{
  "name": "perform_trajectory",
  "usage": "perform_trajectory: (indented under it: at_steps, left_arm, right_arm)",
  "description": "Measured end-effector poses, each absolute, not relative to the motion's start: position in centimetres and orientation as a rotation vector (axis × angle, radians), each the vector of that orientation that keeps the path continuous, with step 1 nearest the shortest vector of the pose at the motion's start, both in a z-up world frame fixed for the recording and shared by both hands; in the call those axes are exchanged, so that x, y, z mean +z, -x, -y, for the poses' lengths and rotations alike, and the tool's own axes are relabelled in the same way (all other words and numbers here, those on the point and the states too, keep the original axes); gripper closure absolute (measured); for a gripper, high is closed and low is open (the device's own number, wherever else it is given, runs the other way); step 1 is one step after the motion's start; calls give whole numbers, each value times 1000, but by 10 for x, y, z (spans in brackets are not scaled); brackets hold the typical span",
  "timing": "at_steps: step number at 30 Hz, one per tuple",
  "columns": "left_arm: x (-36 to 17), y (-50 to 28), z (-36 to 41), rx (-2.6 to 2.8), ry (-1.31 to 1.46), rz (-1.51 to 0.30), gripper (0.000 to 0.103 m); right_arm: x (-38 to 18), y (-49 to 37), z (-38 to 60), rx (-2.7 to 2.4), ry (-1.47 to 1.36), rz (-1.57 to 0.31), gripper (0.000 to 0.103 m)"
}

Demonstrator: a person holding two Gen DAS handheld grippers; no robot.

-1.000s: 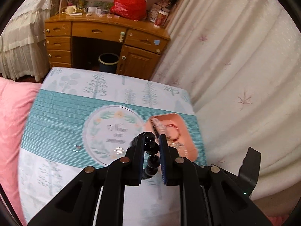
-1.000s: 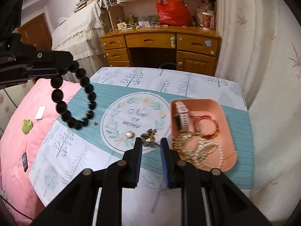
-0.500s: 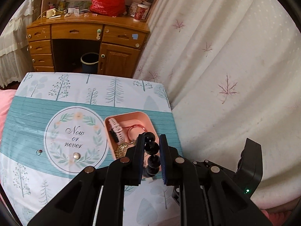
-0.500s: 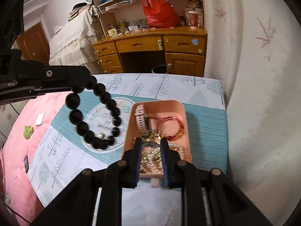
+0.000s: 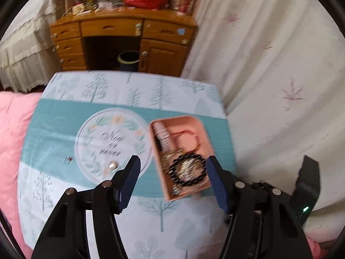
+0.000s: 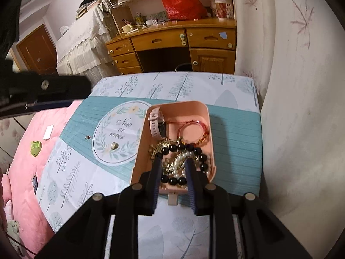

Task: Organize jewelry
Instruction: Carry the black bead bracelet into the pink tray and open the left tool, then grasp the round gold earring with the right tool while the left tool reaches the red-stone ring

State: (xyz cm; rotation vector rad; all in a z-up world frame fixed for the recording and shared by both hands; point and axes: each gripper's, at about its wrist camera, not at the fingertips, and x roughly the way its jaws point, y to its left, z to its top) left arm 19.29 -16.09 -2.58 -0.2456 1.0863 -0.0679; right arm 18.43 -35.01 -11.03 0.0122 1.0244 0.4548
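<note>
A pink tray (image 5: pixel 202 127) (image 6: pixel 204 110) sits on the patterned cloth and holds a pink watch (image 6: pixel 157 123), a red string bracelet (image 6: pixel 194 127), gold and pearl chains (image 6: pixel 176 161) and a black bead bracelet (image 5: pixel 187 170) (image 6: pixel 183 149). My left gripper (image 5: pixel 172 168) is open above the tray's near end, empty. My right gripper (image 6: pixel 172 161) is open just over the tray, with the jewelry between its fingers. A small ring (image 5: pixel 113 164) (image 6: pixel 113 145) and a tiny earring (image 5: pixel 68 159) (image 6: pixel 87 137) lie on the cloth left of the tray.
The cloth-covered table (image 6: pixel 237 133) meets a white curtain (image 5: pixel 269 64) on the right. A pink quilt (image 6: pixel 28 168) lies to the left, with small items on it. A wooden desk (image 6: pixel 172 43) stands behind.
My left gripper opened and the black bead bracelet dropped into the tray. My right gripper opened too, and the gold piece it held is now among the tray's jewelry.
</note>
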Motion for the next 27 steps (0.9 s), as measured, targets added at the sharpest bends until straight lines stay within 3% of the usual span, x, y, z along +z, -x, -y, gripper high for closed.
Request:
perform_trajectory:
  at_steps: [14,18,23,27]
  left_arm:
    - [-76,-143,63,84,205,-1240,31]
    - [-85,-136,32,100,161,-1254,31]
    - [-98,-136,1,71,116,-1286,31]
    - [-115,-142,-19,55,58,-1362,24]
  right_arm:
    - [-143,-160,328,396,-240,-1274,66]
    - [-143,-153,306,385,-268,-1285,56]
    - [-145,-152,265,395,-268,-1277,55]
    - [-154,-155,233,381,-242,-1276,55]
